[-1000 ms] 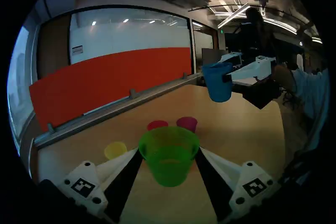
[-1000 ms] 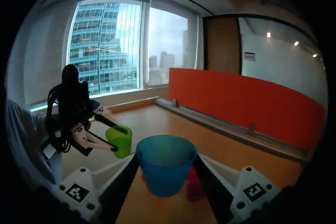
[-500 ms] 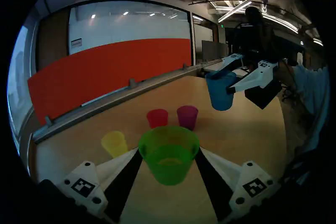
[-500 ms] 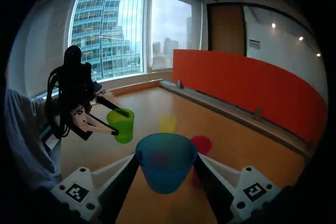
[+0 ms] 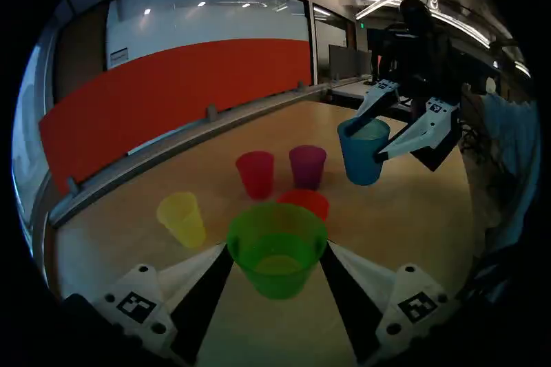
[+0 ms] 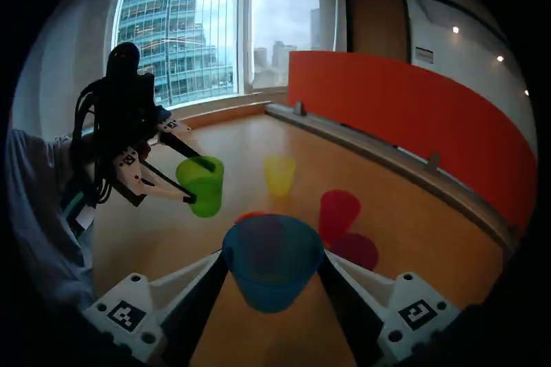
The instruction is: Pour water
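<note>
Green cup (image 5: 276,246) is pinched by left tool (image 5: 277,267); blue cup (image 5: 361,155), pinched by right tool (image 6: 273,272), is held ahead-right, apart.

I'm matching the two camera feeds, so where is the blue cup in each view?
Left gripper view: the blue cup is right of centre, upper half, clamped by the right gripper, right of the purple cup.
Right gripper view: blue cup at bottom centre, in that camera's own gripper.
Shared landmark: the yellow cup standing on the table.
</note>
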A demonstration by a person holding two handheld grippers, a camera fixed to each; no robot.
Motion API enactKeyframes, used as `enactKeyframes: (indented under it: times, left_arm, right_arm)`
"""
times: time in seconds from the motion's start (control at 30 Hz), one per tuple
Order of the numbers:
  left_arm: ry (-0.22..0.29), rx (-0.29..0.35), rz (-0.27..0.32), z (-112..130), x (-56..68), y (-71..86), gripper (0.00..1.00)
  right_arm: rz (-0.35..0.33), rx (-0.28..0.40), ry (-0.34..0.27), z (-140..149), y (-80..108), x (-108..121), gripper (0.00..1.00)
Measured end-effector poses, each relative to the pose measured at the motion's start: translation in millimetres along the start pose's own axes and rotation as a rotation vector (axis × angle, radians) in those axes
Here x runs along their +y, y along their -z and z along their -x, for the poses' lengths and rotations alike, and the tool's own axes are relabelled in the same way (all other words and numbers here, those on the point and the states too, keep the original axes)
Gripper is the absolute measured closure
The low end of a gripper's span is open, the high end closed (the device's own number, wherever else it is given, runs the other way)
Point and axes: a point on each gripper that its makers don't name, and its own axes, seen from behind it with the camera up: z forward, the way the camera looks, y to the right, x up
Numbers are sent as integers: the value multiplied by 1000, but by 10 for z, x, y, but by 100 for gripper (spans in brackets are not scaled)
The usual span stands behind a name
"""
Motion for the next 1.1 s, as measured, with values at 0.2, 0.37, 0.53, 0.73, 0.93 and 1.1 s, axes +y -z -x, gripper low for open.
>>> enactKeyframes:
  times: [0.2,0.37,0.53,0.73,0.93,1.1]
  left_arm:
    - [-7,-48,3,133,-7,-69,14]
    - [-20,-93,8,248,-14,-137,14]
    - [-31,-123,16,333,-1,-201,14]
    - [-27,-145,24,405,-3,-280,14]
    - [-36,-159,22,466,-6,-335,14]
    - [-31,-162,23,501,1,-377,14]
  right_arm:
    - [0,-32,-2,161,-104,0,8]
    - [3,-54,-3,281,-174,6,8]
    - [12,-68,2,369,-224,20,8]
    - [11,-78,4,445,-273,7,8]
    - [13,-86,8,490,-301,4,8]
    - [10,-89,4,507,-309,-5,8]
